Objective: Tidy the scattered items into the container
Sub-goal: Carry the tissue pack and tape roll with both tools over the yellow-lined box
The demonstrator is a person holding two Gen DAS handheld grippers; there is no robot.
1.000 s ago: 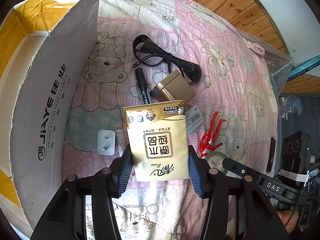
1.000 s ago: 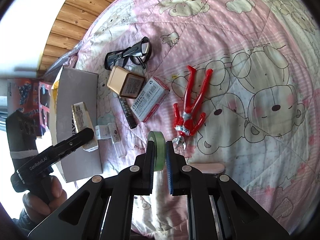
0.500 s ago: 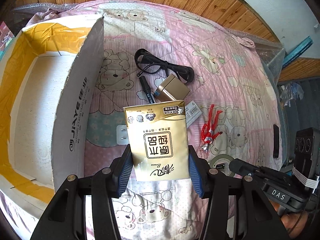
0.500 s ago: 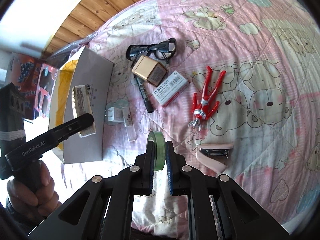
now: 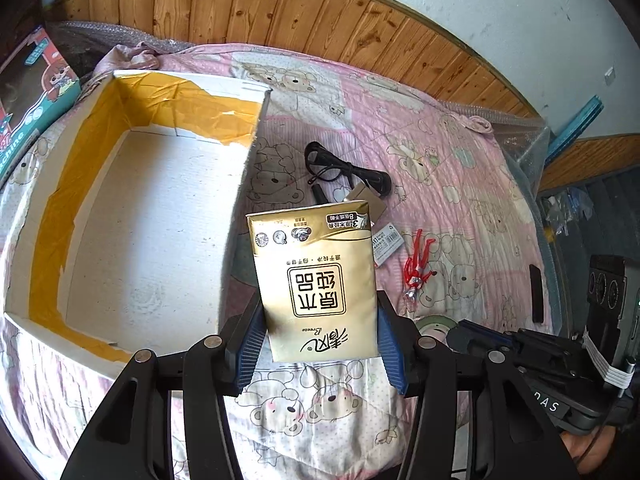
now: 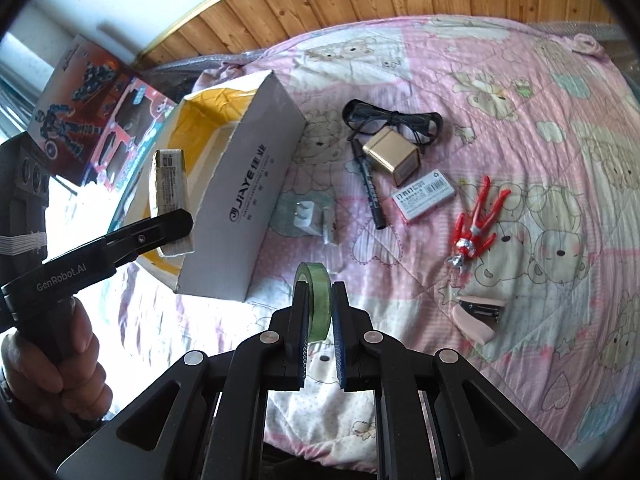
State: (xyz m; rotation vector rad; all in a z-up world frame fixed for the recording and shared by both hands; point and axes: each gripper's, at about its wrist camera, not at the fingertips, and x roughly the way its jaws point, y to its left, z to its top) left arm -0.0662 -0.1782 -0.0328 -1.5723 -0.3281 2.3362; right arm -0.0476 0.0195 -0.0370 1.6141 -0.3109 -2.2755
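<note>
My left gripper [image 5: 318, 340] is shut on a gold tissue pack [image 5: 314, 280], held in the air just right of the white cardboard box [image 5: 140, 240]. From the right wrist view the same pack [image 6: 170, 200] hangs over the box's [image 6: 248, 200] open top. My right gripper [image 6: 320, 328] is shut on a green tape roll [image 6: 318, 300], raised above the pink quilt near the box's front corner. On the quilt lie black glasses [image 6: 394, 120], a gold cube [image 6: 392, 156], a black marker [image 6: 370, 188], a staples box [image 6: 424, 194], a red toy figure [image 6: 476, 224], a white plug [image 6: 304, 216] and a pink stapler [image 6: 478, 316].
Toy boxes [image 6: 100, 120] stand behind the cardboard box at the left. A wooden wall panel [image 5: 320, 28] runs along the bed's far side. A hand [image 6: 60, 368] grips the left tool. The quilt [image 6: 540, 100] stretches bare to the right of the items.
Both grippers have lifted and tilted up, so more of the room shows. The tissue pack has moved left to the box's opening. The tape roll has risen off the quilt.
</note>
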